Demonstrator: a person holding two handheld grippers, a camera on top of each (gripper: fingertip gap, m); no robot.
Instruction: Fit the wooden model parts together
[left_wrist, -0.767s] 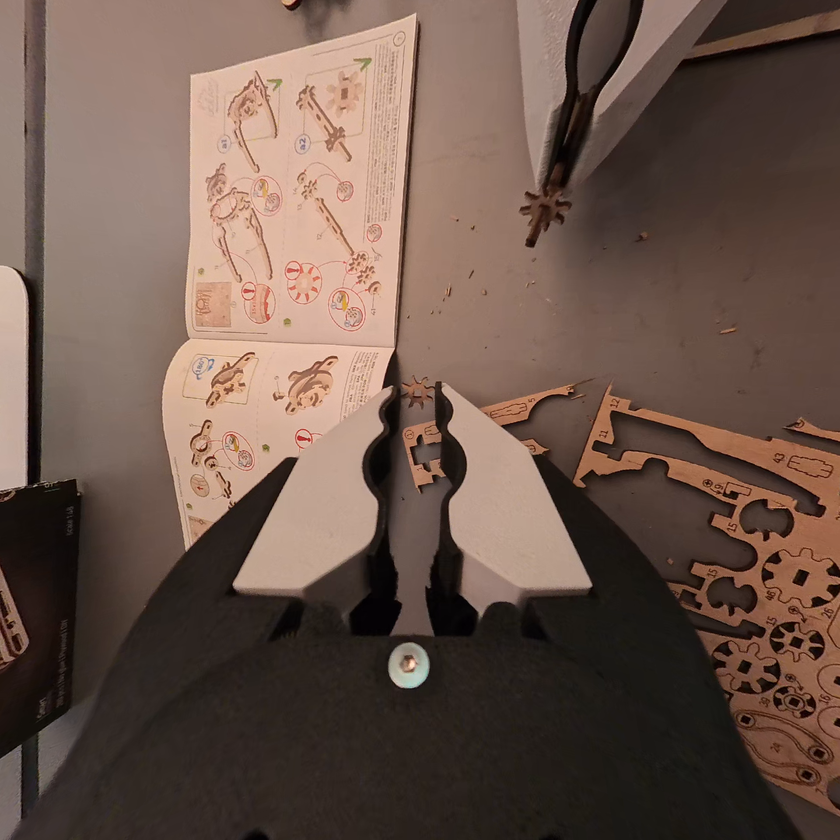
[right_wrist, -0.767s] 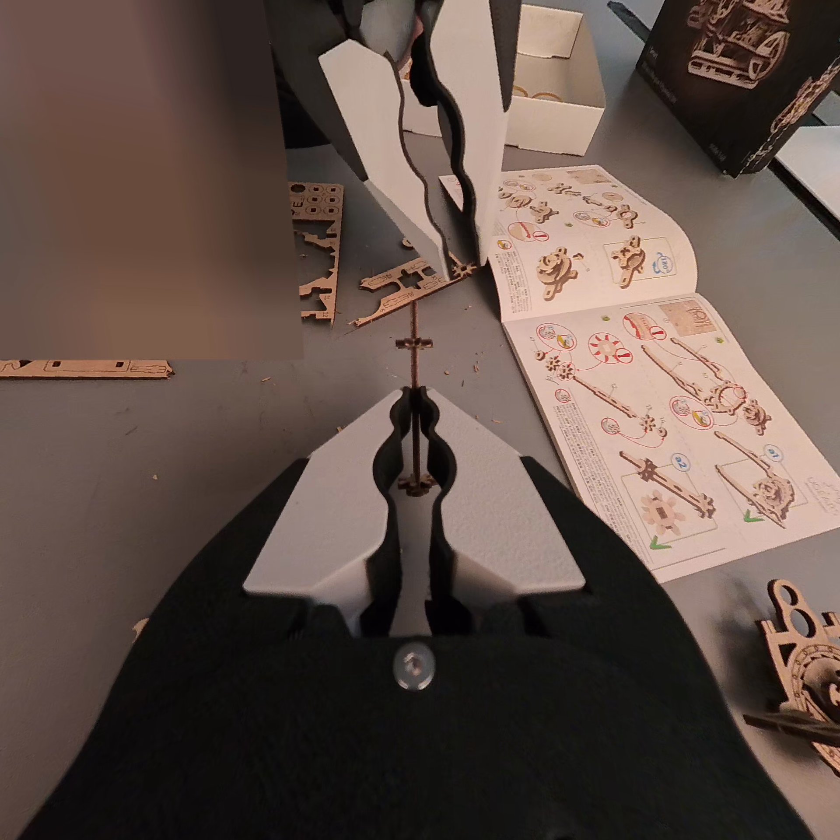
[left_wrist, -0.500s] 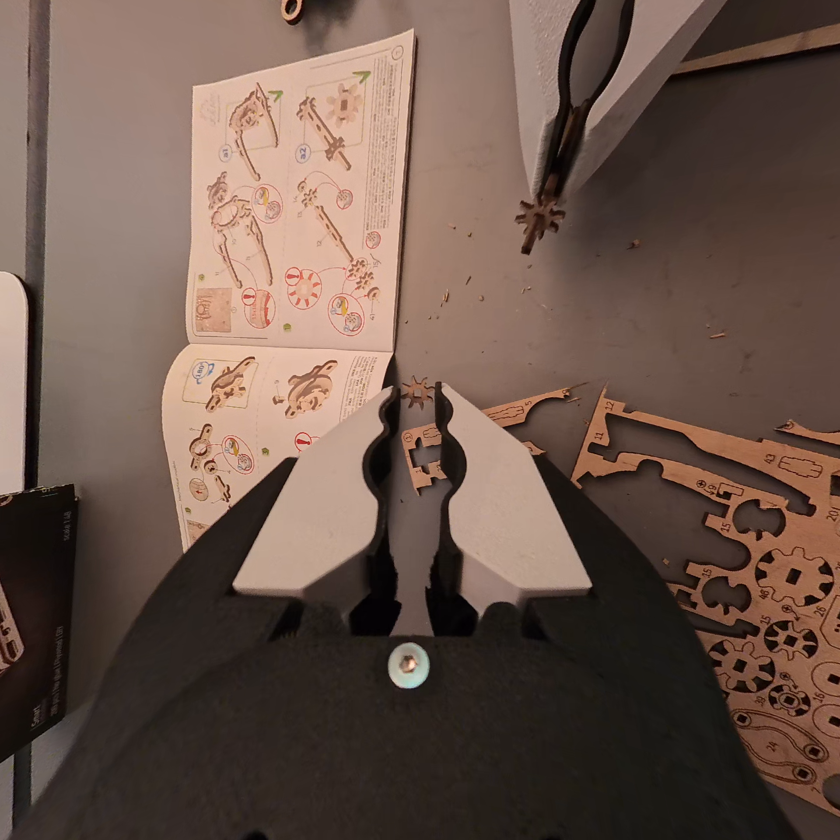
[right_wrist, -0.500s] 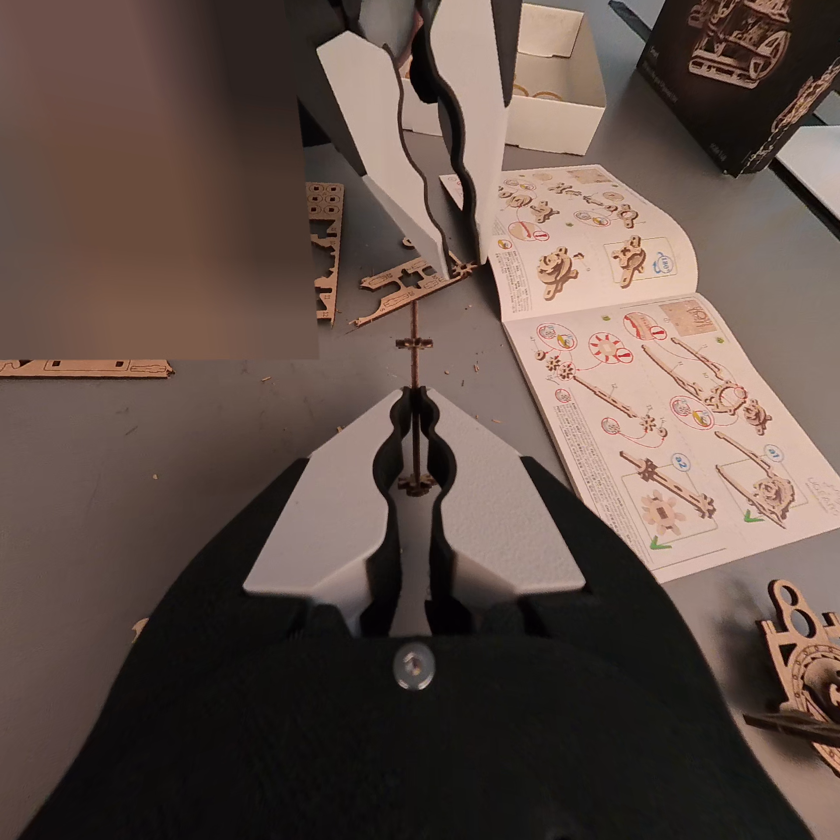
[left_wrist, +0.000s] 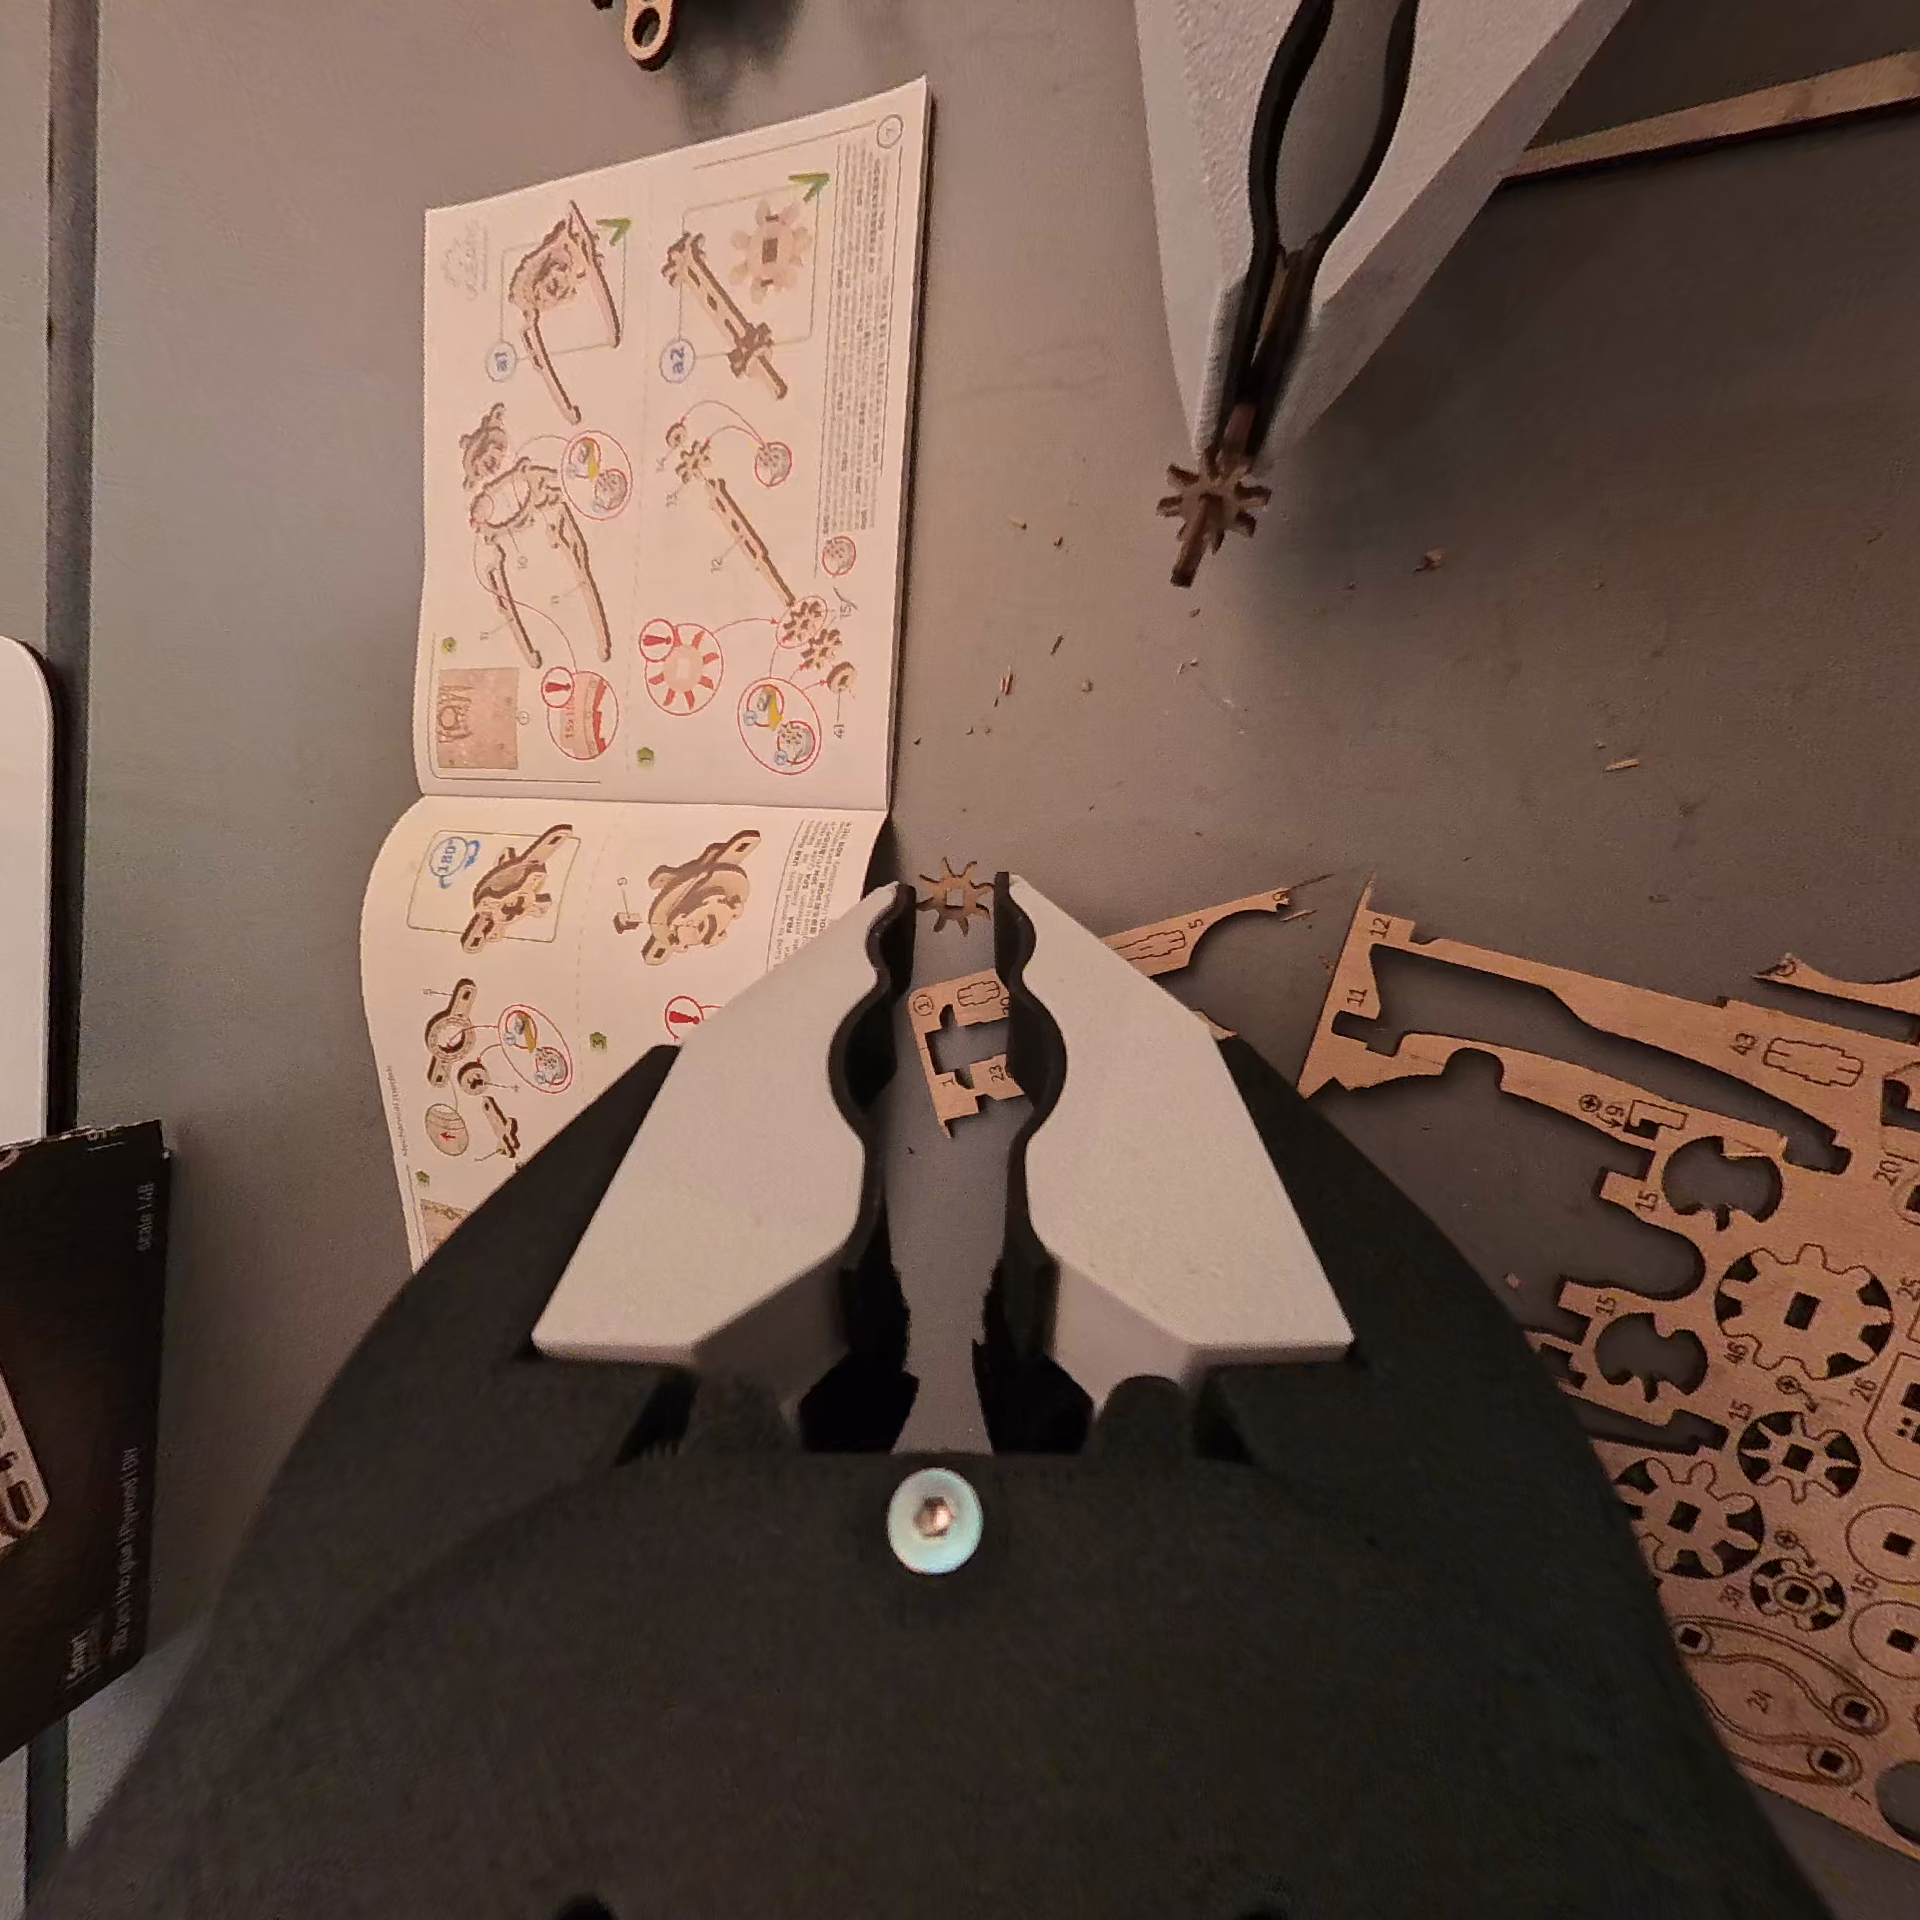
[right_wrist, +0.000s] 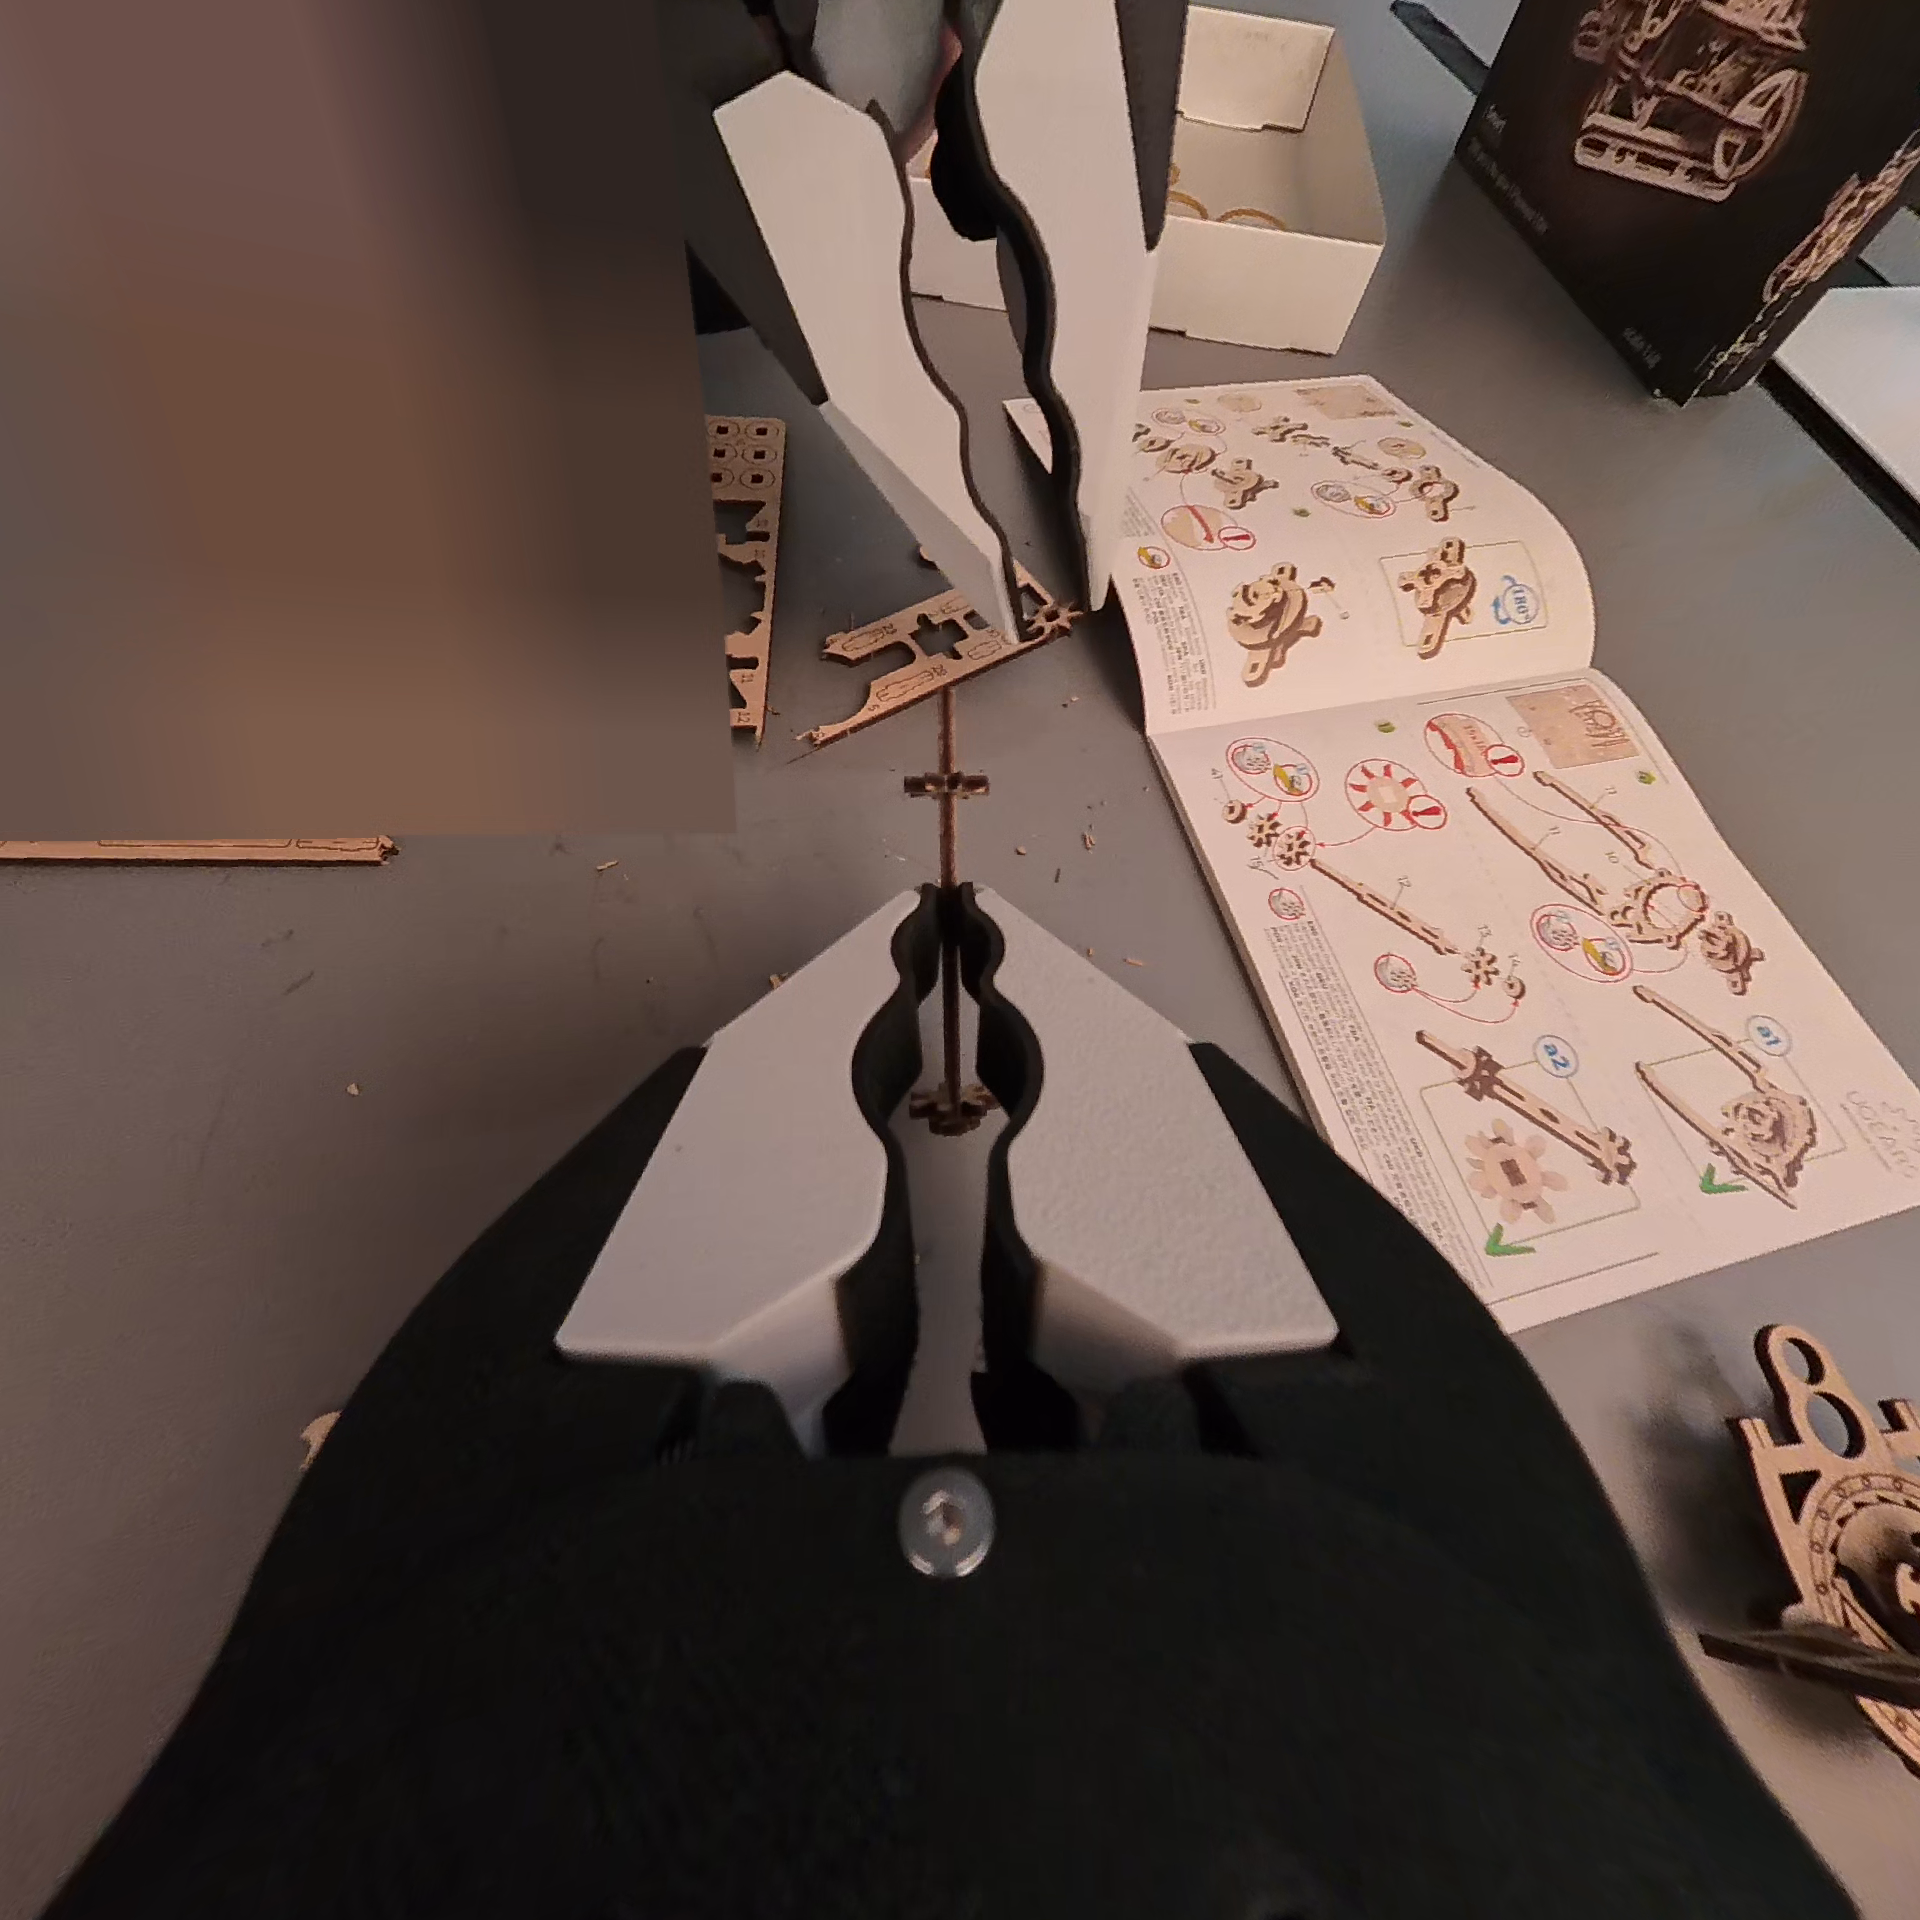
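My left gripper (left_wrist: 951, 891) is shut on a small wooden gear (left_wrist: 951, 900), pinched flat between its fingertips just above the grey table. It also shows in the right wrist view (right_wrist: 1049, 608), tips down, with the gear (right_wrist: 1054, 620) at table level. My right gripper (right_wrist: 945, 894) is shut on a thin wooden shaft (right_wrist: 948, 842) that sticks out forward toward the small gear. One gear (right_wrist: 945, 784) is fitted on the shaft. In the left wrist view the right gripper (left_wrist: 1236, 442) hangs at the top right, apart from my left gripper, with the fitted gear (left_wrist: 1212, 507) below its tips.
An open instruction booklet (left_wrist: 665, 468) lies left of the left gripper. Punched wooden part sheets (left_wrist: 1662, 1299) and a small offcut (left_wrist: 966, 1039) lie to the right. A white box (right_wrist: 1268, 208), a black box (right_wrist: 1662, 156) and a part-built wooden assembly (right_wrist: 1839, 1507) stand around. The left gripper's tips are roughly 8 cm from the right gripper's. The small offcut (left_wrist: 966, 1039) lies some 4 cm from my left tips, 11 cm from my right tips.
The right gripper with its shaft has drifted slightly down and left in the left wrist view, nearer the left gripper. Both grips are unchanged.
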